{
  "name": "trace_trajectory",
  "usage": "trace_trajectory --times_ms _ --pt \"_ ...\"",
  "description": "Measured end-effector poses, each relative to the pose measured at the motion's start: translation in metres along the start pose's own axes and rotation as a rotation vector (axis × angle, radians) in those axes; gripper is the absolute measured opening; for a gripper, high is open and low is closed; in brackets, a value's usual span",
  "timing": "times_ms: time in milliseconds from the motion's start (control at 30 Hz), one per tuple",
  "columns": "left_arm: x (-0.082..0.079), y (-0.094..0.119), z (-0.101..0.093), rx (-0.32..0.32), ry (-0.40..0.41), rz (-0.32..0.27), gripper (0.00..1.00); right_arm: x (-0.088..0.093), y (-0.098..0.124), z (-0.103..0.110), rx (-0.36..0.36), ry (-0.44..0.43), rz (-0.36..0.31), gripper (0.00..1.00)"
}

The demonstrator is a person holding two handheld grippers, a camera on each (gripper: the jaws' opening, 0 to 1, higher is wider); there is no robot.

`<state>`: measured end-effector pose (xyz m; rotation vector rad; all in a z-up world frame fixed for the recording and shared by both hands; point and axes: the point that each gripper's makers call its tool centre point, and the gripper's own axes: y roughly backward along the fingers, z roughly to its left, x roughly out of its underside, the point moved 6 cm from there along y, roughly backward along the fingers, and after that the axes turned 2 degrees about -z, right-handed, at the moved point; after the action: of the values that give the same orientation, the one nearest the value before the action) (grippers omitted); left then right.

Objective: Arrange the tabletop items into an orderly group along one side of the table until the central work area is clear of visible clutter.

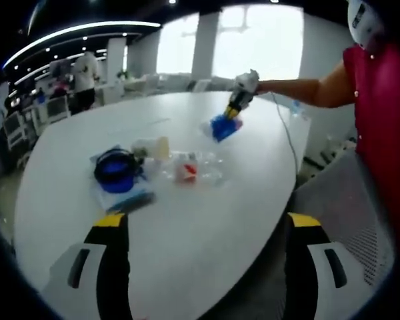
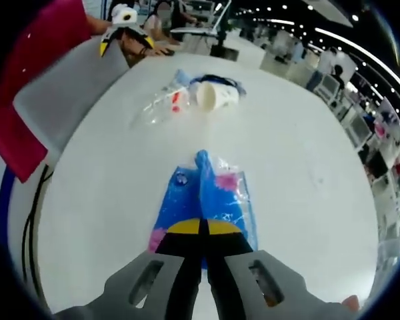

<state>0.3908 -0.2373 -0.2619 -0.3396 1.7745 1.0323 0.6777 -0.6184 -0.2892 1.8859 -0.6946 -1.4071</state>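
My right gripper [image 2: 200,225] is shut on a blue plastic packet [image 2: 210,190], which hangs just above the white table [image 2: 307,173]. In the left gripper view the same packet [image 1: 223,127] is at the far side, under the right gripper [image 1: 241,101]. My left gripper [image 1: 207,223] is open, nothing between its jaws, at the table's near edge. Grouped mid-table are a blue coiled item [image 1: 115,167] on a blue flat pack [image 1: 128,197], a white cup [image 1: 153,147] on its side and a clear bottle with a red label [image 1: 190,170]. The cup [image 2: 217,95] and bottle [image 2: 160,107] lie beyond the packet.
A person in a red shirt [image 1: 380,113] stands at the table's right edge. A grey chair [image 2: 67,87] sits by the table, and a dark cable [image 2: 33,220] hangs off its side. People and desks [image 1: 80,80] fill the background.
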Motion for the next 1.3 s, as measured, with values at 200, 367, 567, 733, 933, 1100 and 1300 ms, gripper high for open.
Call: trace_trajectory --times_ms 200,367,567,733,933,1100,1300 --pt "0.002 -0.002 0.000 -0.001 0.013 0.014 0.93 0.010 -0.008 -0.004 -0.008 0.007 0.019 0.01" --pt "0.004 -0.003 -0.001 0.005 0.019 0.025 0.93 0.019 -0.014 -0.006 -0.040 0.024 0.066 0.01" --pt "0.005 -0.005 -0.002 0.005 0.026 0.035 0.92 0.026 -0.018 -0.014 -0.028 0.038 0.102 0.01" --pt "0.005 -0.006 -0.003 0.003 0.027 0.041 0.92 0.030 -0.018 -0.017 -0.020 0.037 0.115 0.02" --pt "0.005 -0.007 -0.005 0.003 0.028 0.052 0.91 0.033 -0.019 -0.018 -0.009 0.032 0.120 0.03" --pt "0.004 -0.007 -0.005 0.001 0.027 0.051 0.91 0.035 -0.018 -0.017 0.002 0.033 0.126 0.04" --pt "0.003 -0.006 -0.006 0.002 0.026 0.051 0.91 0.034 -0.014 -0.019 0.014 0.033 0.128 0.06"
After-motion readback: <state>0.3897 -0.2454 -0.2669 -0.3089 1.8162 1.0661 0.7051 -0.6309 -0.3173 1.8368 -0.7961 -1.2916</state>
